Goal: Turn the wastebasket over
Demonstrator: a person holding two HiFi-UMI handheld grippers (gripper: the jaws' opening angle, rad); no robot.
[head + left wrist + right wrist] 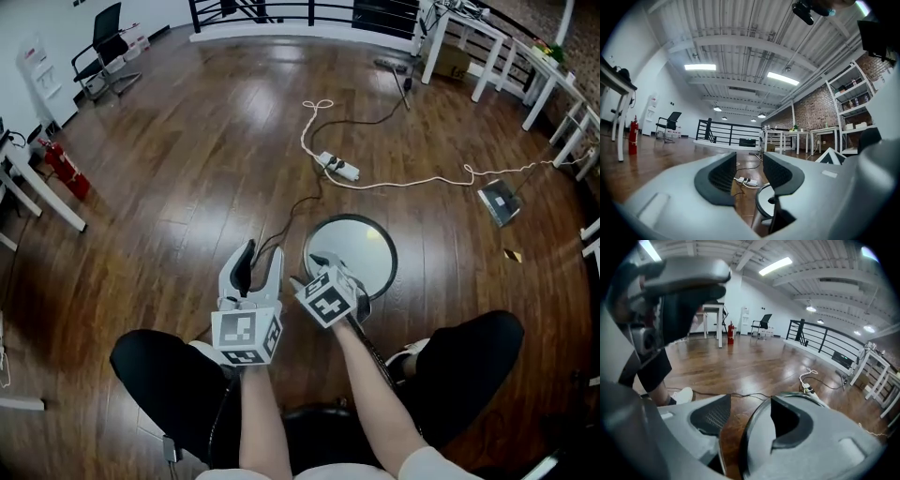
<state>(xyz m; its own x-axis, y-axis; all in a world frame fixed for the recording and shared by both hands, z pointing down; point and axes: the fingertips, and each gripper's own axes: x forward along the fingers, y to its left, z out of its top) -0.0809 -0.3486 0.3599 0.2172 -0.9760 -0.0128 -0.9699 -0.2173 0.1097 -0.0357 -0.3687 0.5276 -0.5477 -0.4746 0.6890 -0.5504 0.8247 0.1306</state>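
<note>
The wastebasket (361,246) stood upright on the wooden floor (187,169), just in front of the seated person's knees and well apart from the white power strip (337,167) further out. It was round, with a dark rim and a pale inside, and I saw nothing in it. The right gripper (750,399) was down at the near edge of the rim. Its jaws stood apart, one inside the basket and one outside, and the outer pad was not yet pressing the wall. The left gripper (262,251) hung just beside the basket, level, with its jaws apart and nothing between them. To me the basket looked light, with a thin, smooth wall that could slip or bend a little. The stiff rim seemed the best place to pinch, with the second claw steadying the opposite side.
</note>
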